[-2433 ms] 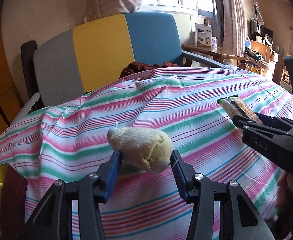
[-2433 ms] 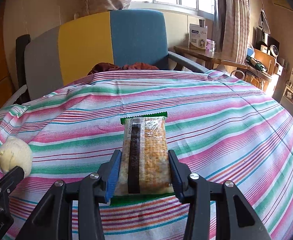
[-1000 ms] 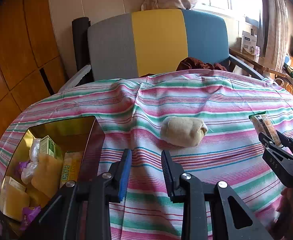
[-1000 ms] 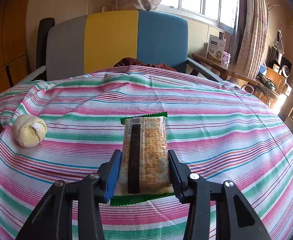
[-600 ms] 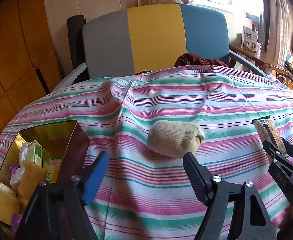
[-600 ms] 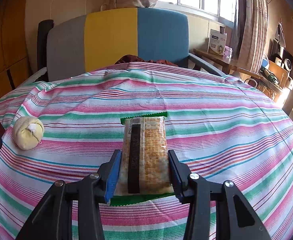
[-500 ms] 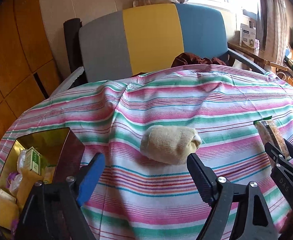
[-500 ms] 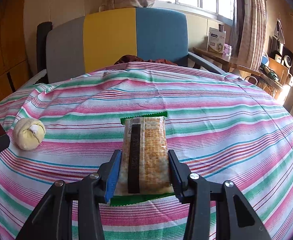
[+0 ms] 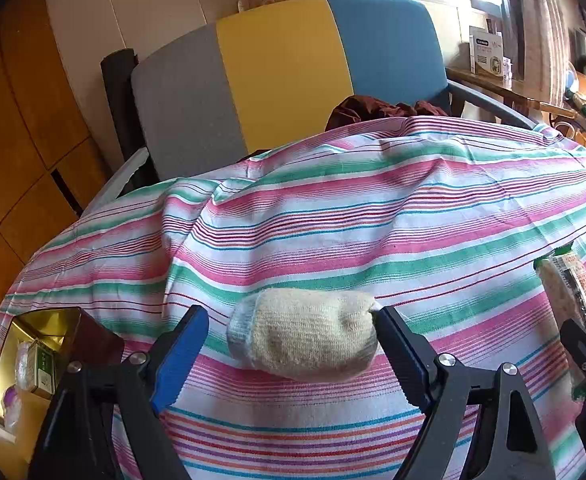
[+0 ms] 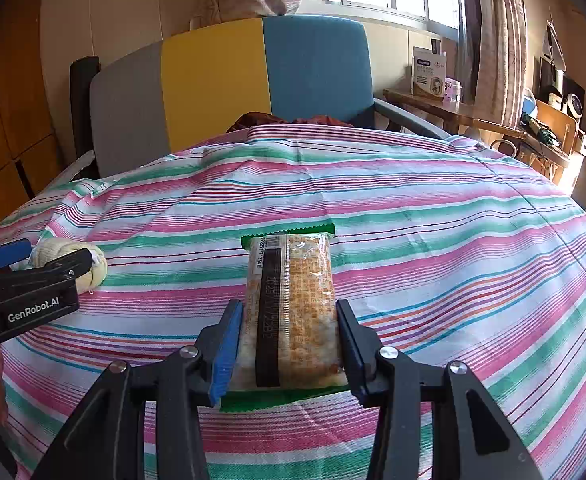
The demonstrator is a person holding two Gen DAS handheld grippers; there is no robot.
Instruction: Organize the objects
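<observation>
Rolled cream sock (image 9: 303, 338) lies on the striped tablecloth (image 9: 373, 216), framed between the spread fingers of your left gripper (image 9: 289, 338); those jaws have just been opening and now stand wide, the blue-padded finger at 9 o'clock clear of the roll, the black finger at 3 o'clock right at its end, though you cannot tell from either view whether it touches. Your right gripper (image 10: 289, 340) is clamped narrow on a clear cracker packet (image 10: 291, 308) with green sealed ends, lifted over the cloth. From the left wrist view, that packet shows at 3 o'clock of the sock, well apart. A gold-lined tin (image 9: 75, 332) sits at 8 o'clock, its inside holding small wrapped items. Behind the table at 12 o'clock stands a grey, yellow and blue chair (image 9: 285, 76).
</observation>
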